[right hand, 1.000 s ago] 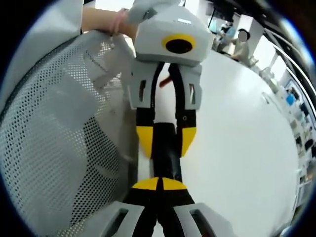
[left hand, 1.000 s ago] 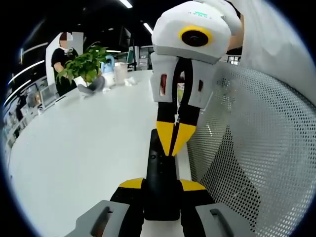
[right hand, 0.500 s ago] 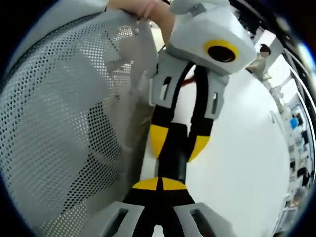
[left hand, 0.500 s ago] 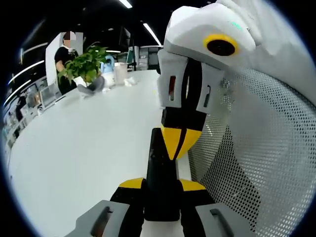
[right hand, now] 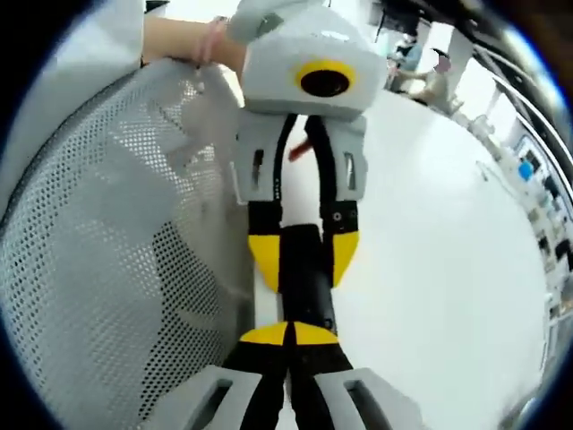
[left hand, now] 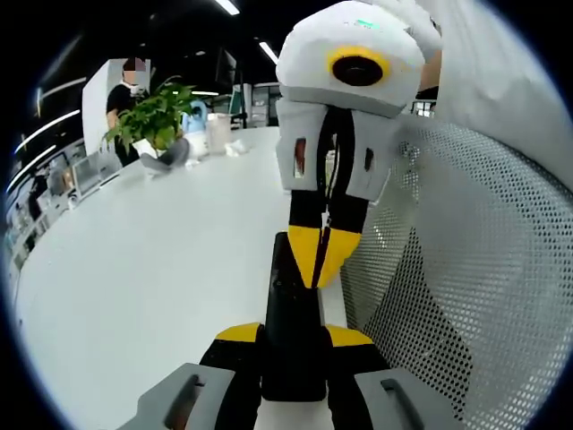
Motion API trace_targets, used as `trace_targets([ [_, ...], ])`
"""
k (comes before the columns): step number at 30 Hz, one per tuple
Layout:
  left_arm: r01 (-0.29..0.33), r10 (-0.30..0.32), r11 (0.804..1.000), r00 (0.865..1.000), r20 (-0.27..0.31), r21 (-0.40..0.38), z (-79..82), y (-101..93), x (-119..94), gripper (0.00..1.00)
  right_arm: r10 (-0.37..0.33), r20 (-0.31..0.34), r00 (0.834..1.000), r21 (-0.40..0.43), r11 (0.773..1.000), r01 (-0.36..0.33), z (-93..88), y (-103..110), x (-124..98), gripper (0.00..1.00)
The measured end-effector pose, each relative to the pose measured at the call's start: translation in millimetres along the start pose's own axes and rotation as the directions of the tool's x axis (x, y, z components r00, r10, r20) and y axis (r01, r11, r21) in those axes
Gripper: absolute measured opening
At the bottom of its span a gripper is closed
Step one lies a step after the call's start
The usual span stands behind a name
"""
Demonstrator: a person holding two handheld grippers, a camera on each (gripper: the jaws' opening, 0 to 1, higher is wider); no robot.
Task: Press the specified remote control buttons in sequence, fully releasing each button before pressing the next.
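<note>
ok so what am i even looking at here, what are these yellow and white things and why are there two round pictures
These are two hand-held tongs, not a robot arm: a person holds one in each hand, and each carries a fisheye camera looking forward along its own jaws. That is why you get two round pictures.

In the left gripper view, the left tongs rise from the bottom, shut on a black remote control. The white and yellow thing coming in from above is the right tongs, jaws closed, with the tips down at the remote's upper face.

The right gripper view shows the same scene from the other side: the right tongs at the bottom, the left tongs opposite, gripping the remote between yellow pads.

Below is a white table. Beside it is a white mesh chair back. Far off stands a potted plant.
</note>
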State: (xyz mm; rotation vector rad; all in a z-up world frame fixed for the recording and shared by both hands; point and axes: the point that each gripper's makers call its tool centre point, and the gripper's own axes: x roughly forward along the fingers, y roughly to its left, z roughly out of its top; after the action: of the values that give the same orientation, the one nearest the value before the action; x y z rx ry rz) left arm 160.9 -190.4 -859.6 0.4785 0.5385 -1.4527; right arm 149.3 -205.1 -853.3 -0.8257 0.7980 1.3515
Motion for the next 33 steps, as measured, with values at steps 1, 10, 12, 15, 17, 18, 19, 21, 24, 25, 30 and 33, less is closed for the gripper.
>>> trace_targets([
  [1, 0.0, 0.0, 1.0, 1.0, 0.0, -0.001, 0.0, 0.0, 0, 0.26, -0.007, -0.005, 1.0, -0.007, 1.0, 0.007, -0.2, 0, 0, 0.0],
  [10, 0.0, 0.0, 1.0, 1.0, 0.001, 0.0, -0.2, 0.1, 0, 0.26, -0.033, -0.011, 0.999, 0.002, 0.999, 0.033, 1.2, -12, 0, 0.0],
  [12, 0.0, 0.0, 1.0, 1.0, 0.001, -0.001, -0.2, 0.1, 0, 0.26, -0.025, -0.012, 1.0, 0.008, 1.0, 0.025, 1.2, -12, 0, 0.0],
  [15, 0.0, 0.0, 1.0, 1.0, 0.001, 0.0, -0.3, 0.1, 0, 0.26, -0.015, -0.015, 1.0, 0.002, 1.0, 0.015, 0.9, -12, 0, 0.0],
  [17, 0.001, -0.001, 1.0, 1.0, 0.001, 0.0, 0.1, 0.0, 0, 0.26, -0.013, -0.025, 1.0, -0.005, 1.0, 0.013, 0.9, -12, 1, 0.0],
  [18, 0.0, 0.0, 1.0, 1.0, 0.001, 0.0, 0.0, 0.1, 0, 0.26, -0.013, -0.031, 0.999, -0.012, 1.0, 0.012, 0.9, -12, 1, 0.0],
  [19, 0.0, 0.0, 1.0, 1.0, 0.001, 0.0, 0.0, 0.2, 0, 0.26, -0.01, -0.039, 0.999, -0.019, 1.0, 0.01, 1.0, -13, 1, 0.0],
  [21, 0.0, 0.0, 1.0, 1.0, 0.001, 0.001, 0.1, 0.2, 0, 0.26, -0.005, -0.049, 0.999, -0.025, 1.0, 0.004, 1.0, -13, 2, 0.0],
  [24, -0.002, 0.002, 1.0, 1.0, -0.001, 0.0, 0.5, 0.4, 0, 0.26, -0.004, -0.059, 0.998, -0.034, 0.999, 0.002, 0.6, -13, 2, 0.0],
  [25, -0.003, 0.003, 1.0, 1.0, -0.001, -0.001, 0.6, 0.5, 0, 0.26, -0.003, -0.06, 0.998, -0.037, 0.999, 0.001, 0.6, -13, 2, 0.0],
  [30, -0.004, 0.004, 1.0, 1.0, -0.003, 0.001, 0.2, 0.5, 0, 0.26, 0.015, -0.027, 1.0, 0.024, 1.0, -0.014, 0.4, -15, 1, 0.0],
  [33, -0.005, 0.005, 1.0, 1.0, -0.003, 0.002, 0.2, 0.7, 0, 0.26, 0.042, 0.006, 0.999, 0.113, 0.993, -0.042, 1.6, -15, 0, 0.0],
])
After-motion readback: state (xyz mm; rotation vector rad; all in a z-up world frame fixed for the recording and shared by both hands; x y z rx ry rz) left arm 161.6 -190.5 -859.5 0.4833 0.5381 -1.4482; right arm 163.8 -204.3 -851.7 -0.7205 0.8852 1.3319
